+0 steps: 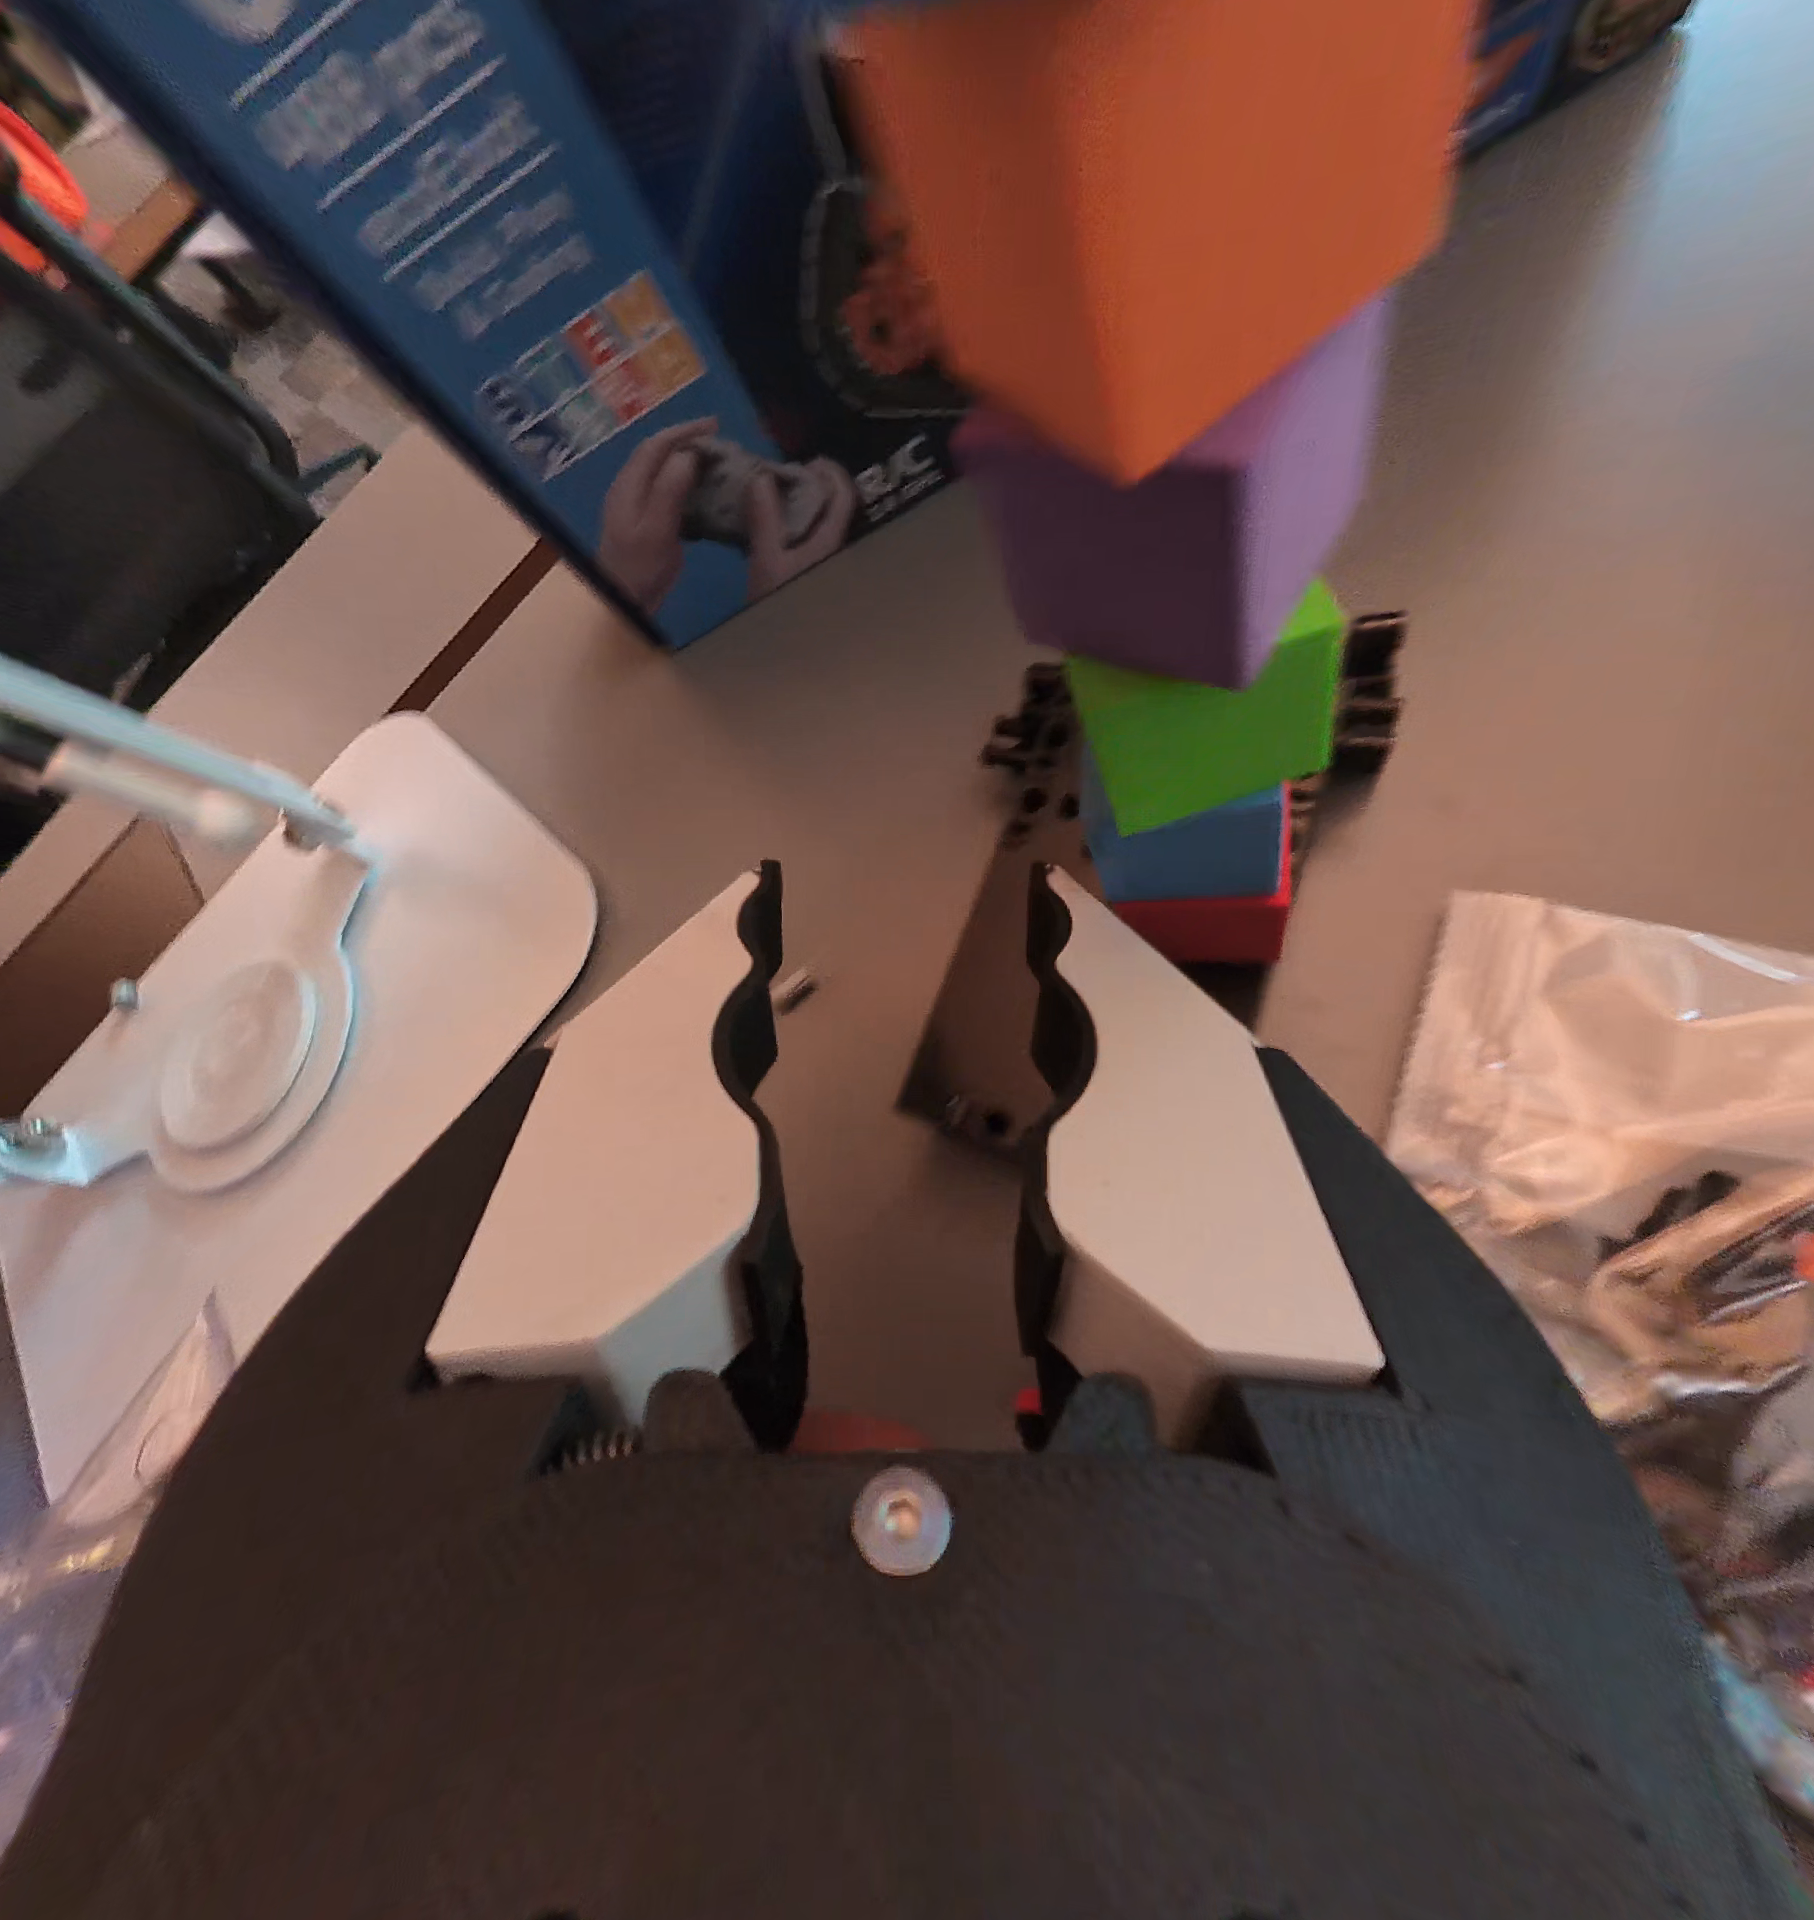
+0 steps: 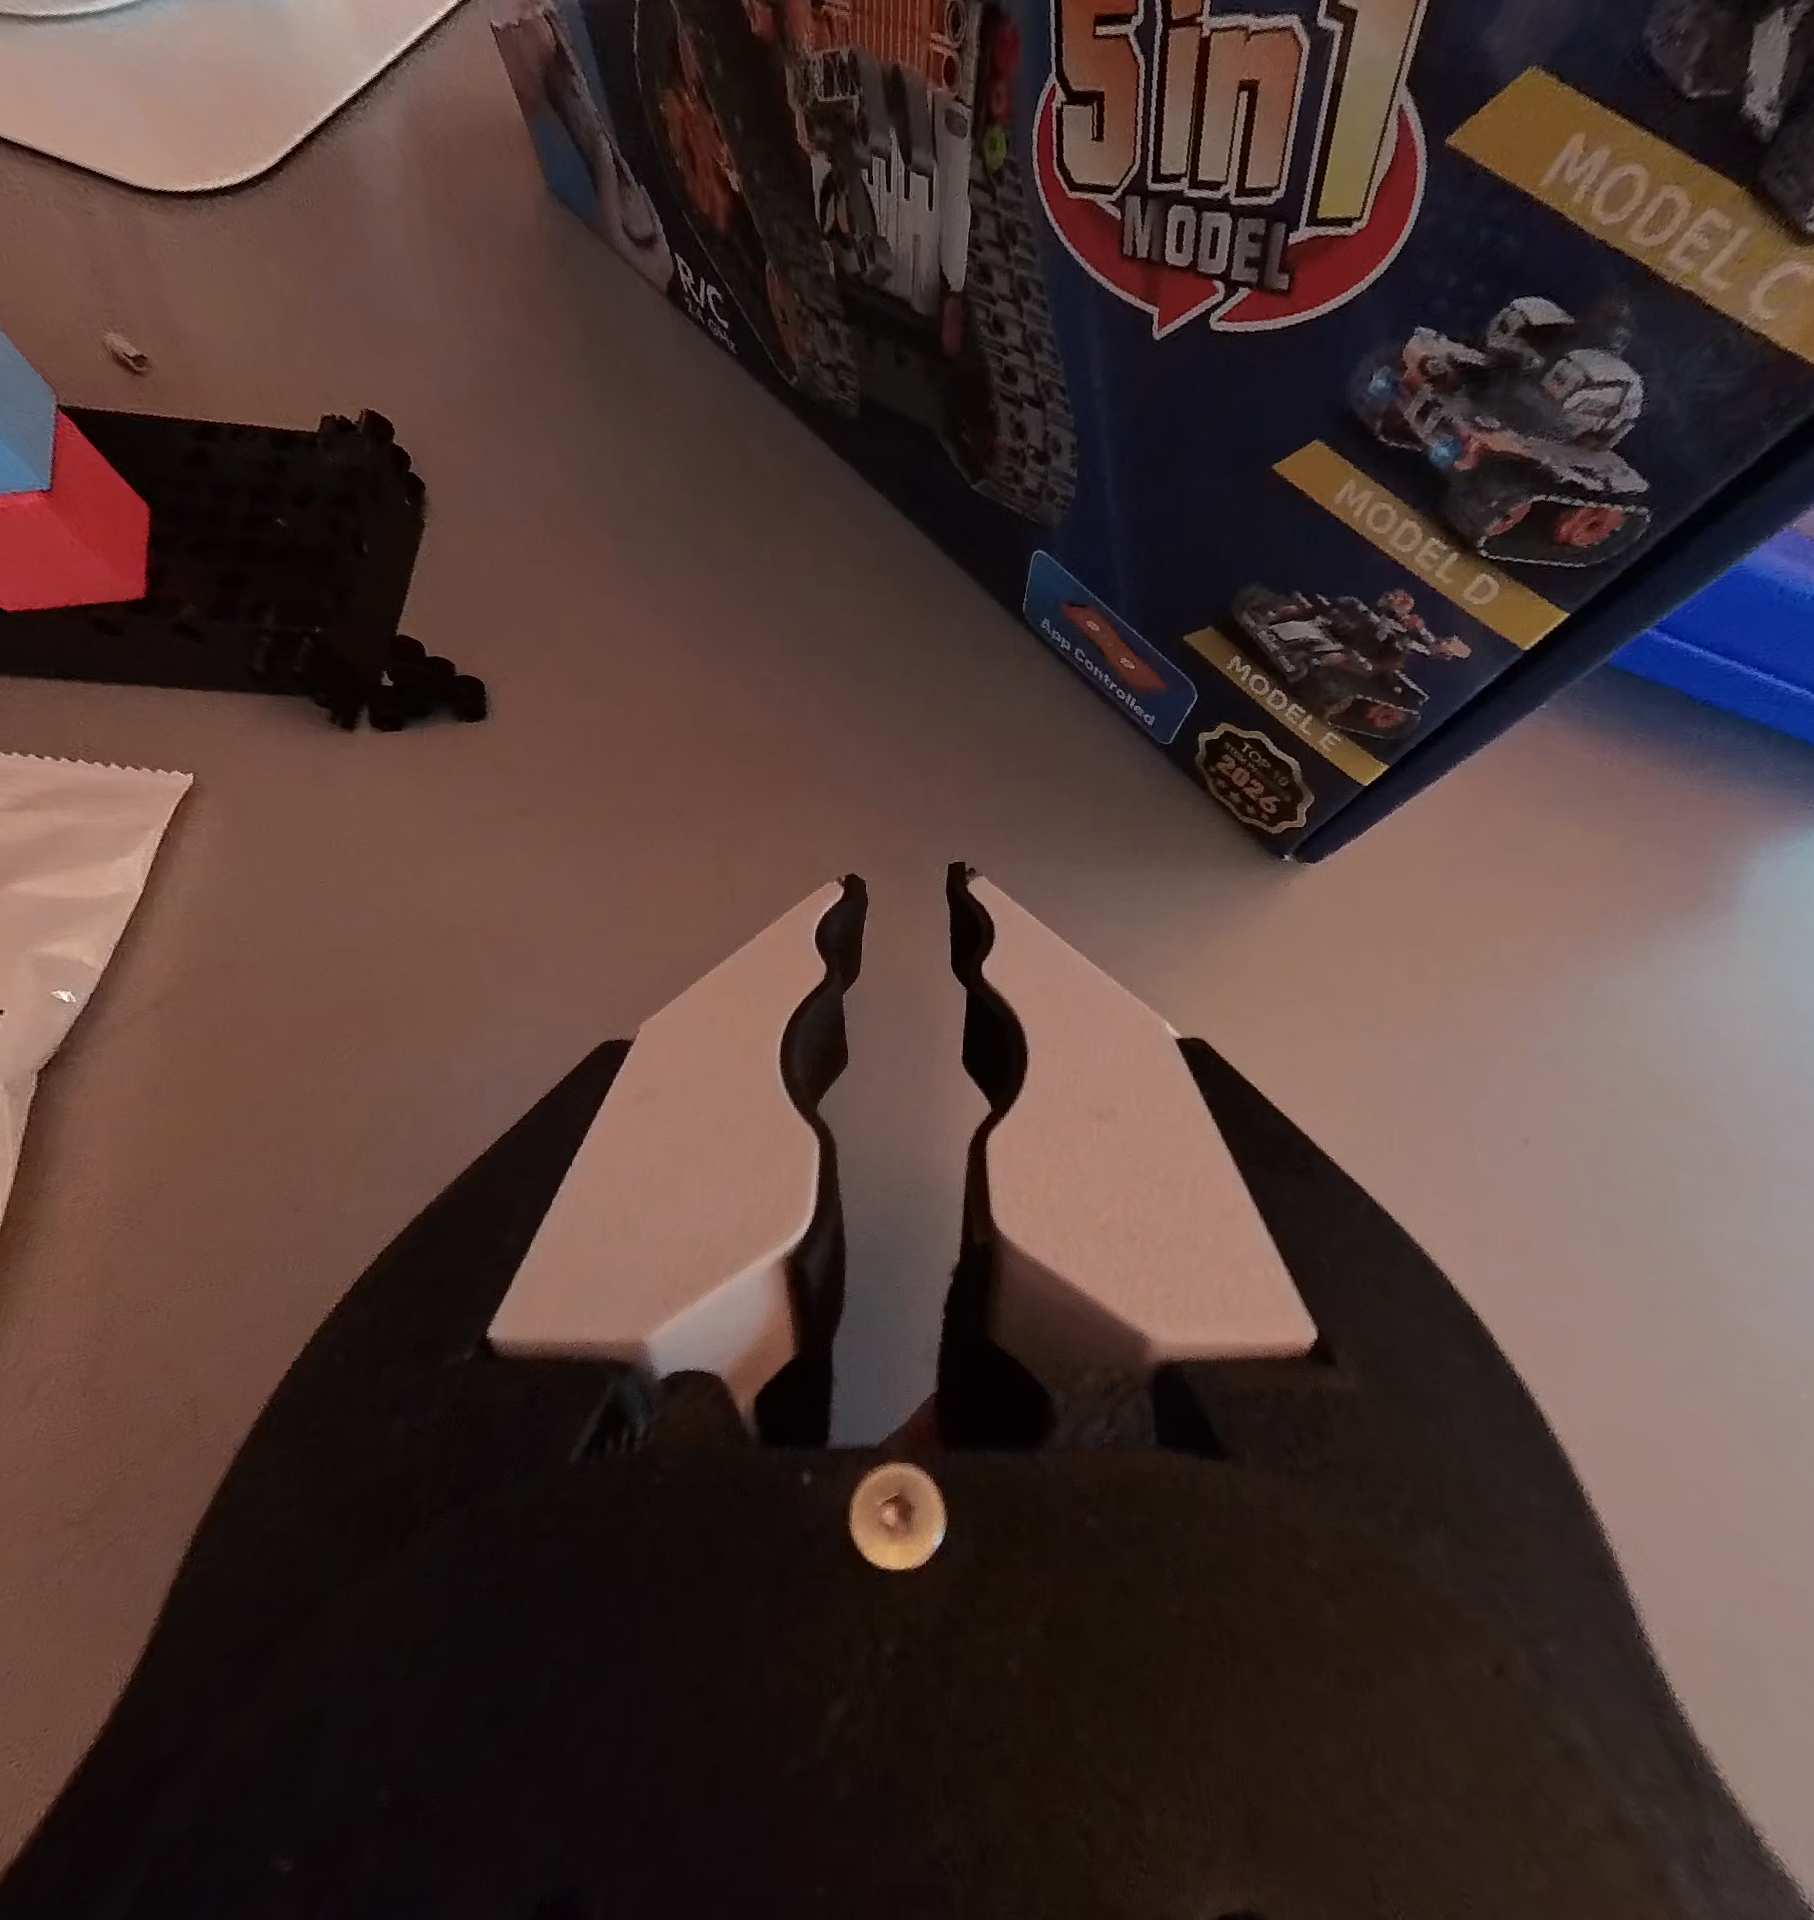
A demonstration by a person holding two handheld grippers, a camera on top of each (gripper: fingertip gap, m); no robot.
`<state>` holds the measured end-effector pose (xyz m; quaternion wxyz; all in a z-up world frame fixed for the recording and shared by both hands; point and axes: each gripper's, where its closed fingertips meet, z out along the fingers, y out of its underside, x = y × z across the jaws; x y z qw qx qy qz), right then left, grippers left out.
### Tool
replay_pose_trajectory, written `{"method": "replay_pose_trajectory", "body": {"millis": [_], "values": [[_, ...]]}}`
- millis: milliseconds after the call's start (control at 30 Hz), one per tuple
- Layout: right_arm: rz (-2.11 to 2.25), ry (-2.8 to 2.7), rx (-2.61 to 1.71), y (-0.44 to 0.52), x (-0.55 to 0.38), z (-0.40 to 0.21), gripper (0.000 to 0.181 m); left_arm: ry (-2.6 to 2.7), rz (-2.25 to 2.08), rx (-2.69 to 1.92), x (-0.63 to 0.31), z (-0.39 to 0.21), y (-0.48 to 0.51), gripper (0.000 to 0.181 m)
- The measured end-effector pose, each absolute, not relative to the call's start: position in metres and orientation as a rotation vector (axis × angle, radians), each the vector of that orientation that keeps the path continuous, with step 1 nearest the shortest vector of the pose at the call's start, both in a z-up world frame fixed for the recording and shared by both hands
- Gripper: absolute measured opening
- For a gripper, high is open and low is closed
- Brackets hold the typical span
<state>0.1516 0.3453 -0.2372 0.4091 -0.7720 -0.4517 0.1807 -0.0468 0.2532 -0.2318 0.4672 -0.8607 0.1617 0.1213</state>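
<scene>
Left wrist view: grey table [image 1: 1609, 416], left gripper [image 1: 903, 883] spread wide and empty. Block stack [image 1: 1204, 727] leans just beyond it on the right, blue box [image 1: 529, 343] far left, lamp base [image 1: 446, 894] left, bags [image 1: 1661, 1143] right.

Right wrist view: right gripper [image 2: 905, 881] holds nothing, a narrow gap between its fingers, over bare table [image 2: 674, 644]. Box [image 2: 1246, 416] far right, black plate [image 2: 259, 551] left.

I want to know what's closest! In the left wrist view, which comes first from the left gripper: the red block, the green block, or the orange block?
From the left gripper, going up the stack:
1. Red block, at the bottom, just right of the fingers.
2. Green block, higher up in the middle.
3. Orange block, at the very top.
</scene>
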Motion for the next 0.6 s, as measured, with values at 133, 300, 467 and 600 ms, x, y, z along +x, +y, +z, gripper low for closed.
{"method": "replay_pose_trajectory", "body": {"millis": [133, 300, 467, 600], "values": [[0.455, -1.127, -1.95, 0.347, 0.155, -0.239, 0.015, 0.496, 0.337, -2.075, -0.026, -0.227, 0.256, 0.047], [0.453, -1.067, -1.958, 0.354, 0.166, -0.236, 0.016, 0.504, 0.31, -2.053, -0.031, -0.221, 0.251, 0.048], [0.455, -0.968, -1.957, 0.363, 0.182, -0.226, 0.016, 0.402, 0.24, -2.04, -0.049, -0.212, 0.246, 0.047], [0.469, -0.876, -1.962, 0.366, 0.199, -0.219, 0.017, 0.408, 0.253, -2.048, -0.05, -0.214, 0.245, 0.047]]}}
